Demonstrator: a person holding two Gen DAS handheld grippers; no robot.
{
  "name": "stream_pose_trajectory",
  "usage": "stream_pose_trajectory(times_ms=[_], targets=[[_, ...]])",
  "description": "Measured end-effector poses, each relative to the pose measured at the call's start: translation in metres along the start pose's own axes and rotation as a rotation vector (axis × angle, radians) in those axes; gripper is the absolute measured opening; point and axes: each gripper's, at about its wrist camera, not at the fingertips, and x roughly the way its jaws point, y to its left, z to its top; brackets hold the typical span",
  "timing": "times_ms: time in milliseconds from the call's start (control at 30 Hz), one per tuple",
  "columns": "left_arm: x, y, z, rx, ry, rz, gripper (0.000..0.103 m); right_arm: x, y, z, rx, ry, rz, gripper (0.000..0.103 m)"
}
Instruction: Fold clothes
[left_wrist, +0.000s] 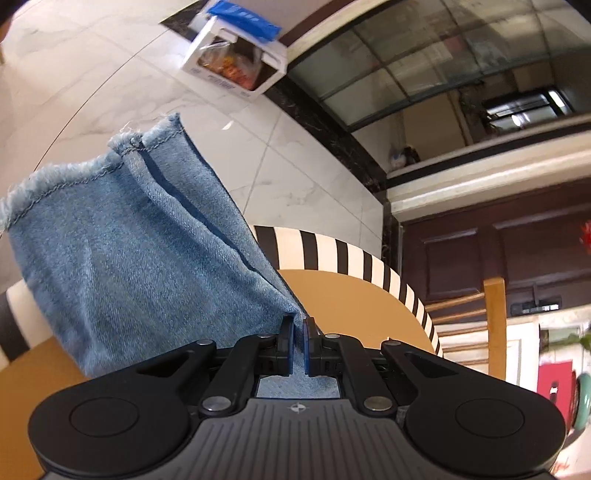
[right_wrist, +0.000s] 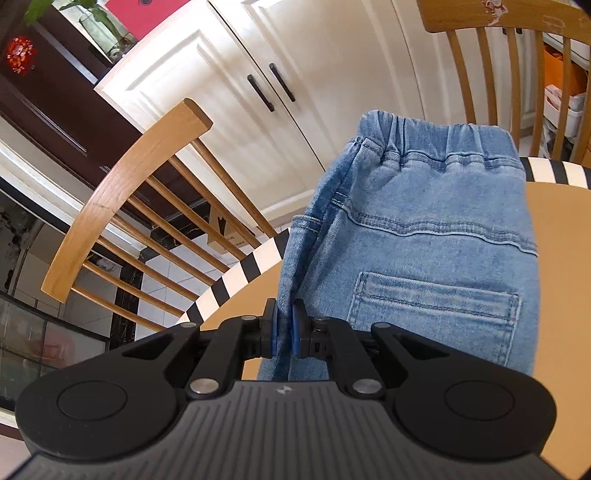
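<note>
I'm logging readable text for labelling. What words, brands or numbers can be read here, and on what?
None can be read.
White box on the floor: blue print, too blurred.
Cardboard box behind the chair: small print, illegible.
Jeans: no label visible.

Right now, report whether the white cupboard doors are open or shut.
Shut: the white cupboard doors sit flush, handles side by side.

The path ahead of the left gripper (left_wrist: 298, 338) was blocked by raised jeans (left_wrist: 129, 251); bare table (left_wrist: 354, 310) was left open to their right. Ahead of the right gripper (right_wrist: 283, 330), the jeans were draped, flanked by a chair (right_wrist: 122, 199) and bare tabletop.
</note>
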Motion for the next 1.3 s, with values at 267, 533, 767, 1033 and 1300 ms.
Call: stream_pose_trajectory(times_ms=[267, 533, 767, 1033, 1300], targets=[[-0.015, -0.001, 0.008, 0.054, -0.078, -0.115, 0.023, -0.027, -0.012, -0.01, 0.006, -0.051, 0.102, 0.055], [-0.019, -0.053, -0.032, 0.577, -0.018, -0.282, 0.024, -0.122, -0.013, -0.092, -0.417, -0.011, 0.277, 0.01], [0.02, -0.072, -0.121, 0.966, 0.061, -0.252, 0.025, -0.11, -0.031, -0.133, -0.578, -0.048, 0.131, 0.011], [0.062, -0.059, -0.116, 1.067, -0.026, -0.116, 0.015, -0.083, -0.046, -0.167, -0.648, -0.039, 0.015, 0.01], [0.055, -0.056, -0.111, 1.165, -0.041, -0.113, 0.007, -0.085, -0.042, -0.172, -0.714, -0.039, -0.002, 0.011]])
